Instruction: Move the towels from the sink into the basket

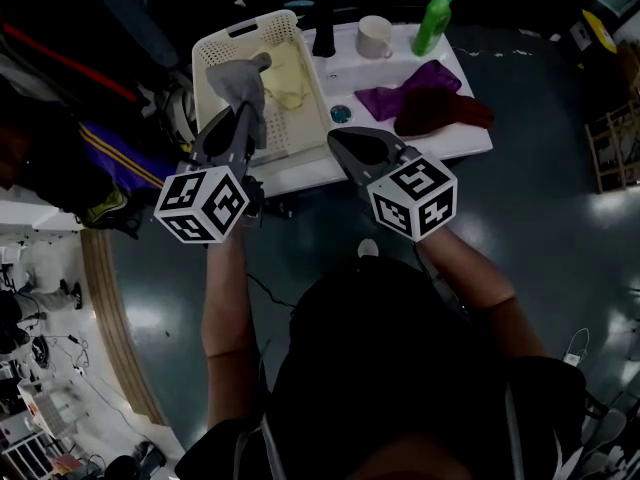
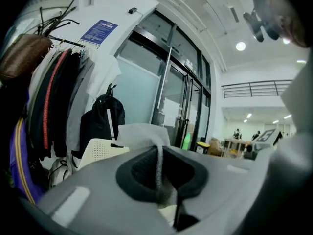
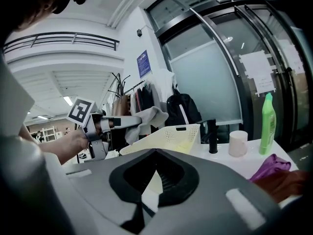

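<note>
We read no text anywhere. The blue sign (image 2: 100, 32) on the wall was too small, the papers (image 3: 257, 72) on the door blurred, and the cubes (image 1: 203, 204) bore only square markers.

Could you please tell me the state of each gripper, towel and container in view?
left gripper: shut on grey towel
grey towel: hanging by the basket
right gripper: shut, empty
basket: holds yellow towel
purple towel: lying in sink
dark red towel: lying in sink
mug: upright
green bottle: upright
</note>
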The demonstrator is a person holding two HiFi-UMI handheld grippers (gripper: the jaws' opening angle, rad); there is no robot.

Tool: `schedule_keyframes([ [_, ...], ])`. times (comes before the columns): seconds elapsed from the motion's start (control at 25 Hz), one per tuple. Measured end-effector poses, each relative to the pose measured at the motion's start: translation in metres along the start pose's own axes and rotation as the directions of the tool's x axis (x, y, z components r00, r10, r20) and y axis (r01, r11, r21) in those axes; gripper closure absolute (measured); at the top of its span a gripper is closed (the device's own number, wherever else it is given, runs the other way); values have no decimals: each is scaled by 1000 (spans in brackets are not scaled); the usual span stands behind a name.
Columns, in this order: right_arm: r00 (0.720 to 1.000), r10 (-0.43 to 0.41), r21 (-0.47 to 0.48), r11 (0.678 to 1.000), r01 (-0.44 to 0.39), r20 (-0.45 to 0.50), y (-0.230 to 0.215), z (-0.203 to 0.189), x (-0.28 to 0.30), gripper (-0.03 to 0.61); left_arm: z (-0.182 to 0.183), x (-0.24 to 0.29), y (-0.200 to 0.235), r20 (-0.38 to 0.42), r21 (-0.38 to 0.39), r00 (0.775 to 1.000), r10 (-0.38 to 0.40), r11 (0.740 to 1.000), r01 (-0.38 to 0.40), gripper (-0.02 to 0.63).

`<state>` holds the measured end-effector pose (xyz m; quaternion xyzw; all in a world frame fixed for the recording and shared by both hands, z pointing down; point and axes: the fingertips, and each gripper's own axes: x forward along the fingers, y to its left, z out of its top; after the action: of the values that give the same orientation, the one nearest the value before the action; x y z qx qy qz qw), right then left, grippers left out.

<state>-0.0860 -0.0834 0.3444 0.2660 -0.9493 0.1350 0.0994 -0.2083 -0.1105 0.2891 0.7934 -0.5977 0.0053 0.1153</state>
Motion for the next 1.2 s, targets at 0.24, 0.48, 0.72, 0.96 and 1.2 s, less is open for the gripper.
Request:
schedule_keyframes([
  [0.24,1000,12,13,1000,-12,-3,-13,1,6,583,-10,17,11,-42,3,998,44,999,-44,591],
  [0.48,1000,11,31,999,-10,-12,-21,-3,6,583,-17,33,13,-74,9,996,51,999,-50,591],
  [0.72,1000,8,51,999,-7,-13,-26,-10,3,583,-25,43,18,-97,45,989,114,993,-111,537],
  [0.96,1000,1,62,998,1,-22,-30,-16,-2,583,-27,48,22,-83,10,984,159,987,-159,377],
  [1.2,1000,-18,72,997,20,-25,-33,-21,-9,583,-27,44,12,-55,-15,991,123,992,-124,495],
])
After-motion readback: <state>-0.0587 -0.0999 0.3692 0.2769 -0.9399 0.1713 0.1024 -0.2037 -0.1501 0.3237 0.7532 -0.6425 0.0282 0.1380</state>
